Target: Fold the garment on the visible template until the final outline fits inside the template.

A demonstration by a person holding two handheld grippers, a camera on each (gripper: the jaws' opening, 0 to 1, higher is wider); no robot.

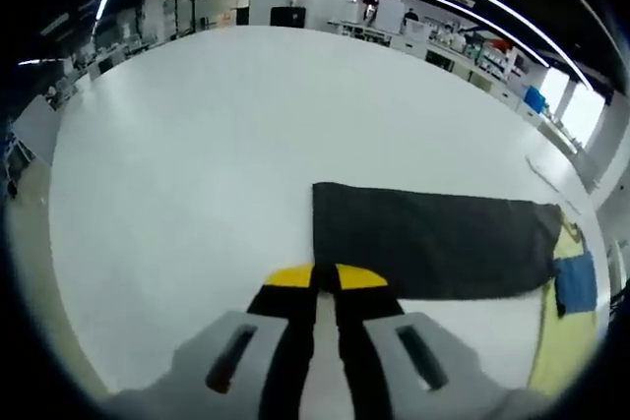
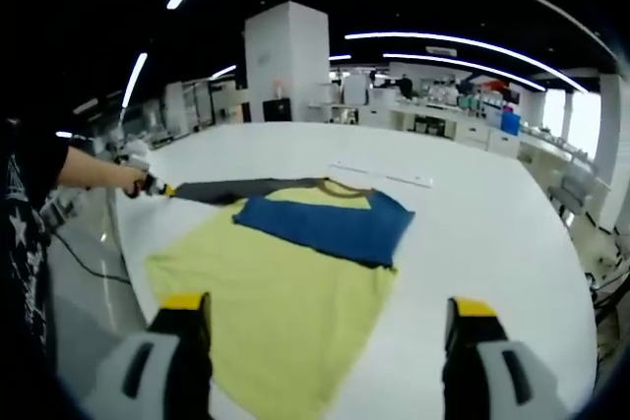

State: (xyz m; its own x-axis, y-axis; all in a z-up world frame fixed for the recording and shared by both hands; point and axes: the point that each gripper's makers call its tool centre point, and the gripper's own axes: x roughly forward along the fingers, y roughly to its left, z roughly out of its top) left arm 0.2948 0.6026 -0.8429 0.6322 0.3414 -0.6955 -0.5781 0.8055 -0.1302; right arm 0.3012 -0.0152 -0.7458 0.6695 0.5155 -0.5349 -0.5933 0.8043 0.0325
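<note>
Garment (image 2: 276, 282) is lying limp on the counter (image 2: 492, 223): soft, light; grasp hems. Left gripper (image 1: 325, 277) is pinching the dark sleeve (image 1: 433, 243); right gripper (image 2: 325, 317) jaws are gaping, empty.

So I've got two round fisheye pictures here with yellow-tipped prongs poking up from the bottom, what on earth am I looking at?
There is no robot: a person holds a pair of tongs in each hand, and a camera rides on each pair, looking along its prongs.

The left gripper view shows the left tongs with their yellow tips together at the edge of a dark sleeve, apparently pinching it. The right gripper view shows the right tongs standing wide apart, holding nothing, just above the shirt's near end.

On the big white table lies a T-shirt, yellow with dark sleeves. One sleeve, which looks blue here, is folded across the chest. The other is stretched out sideways by the left tongs, seen at the left of this view.
</note>
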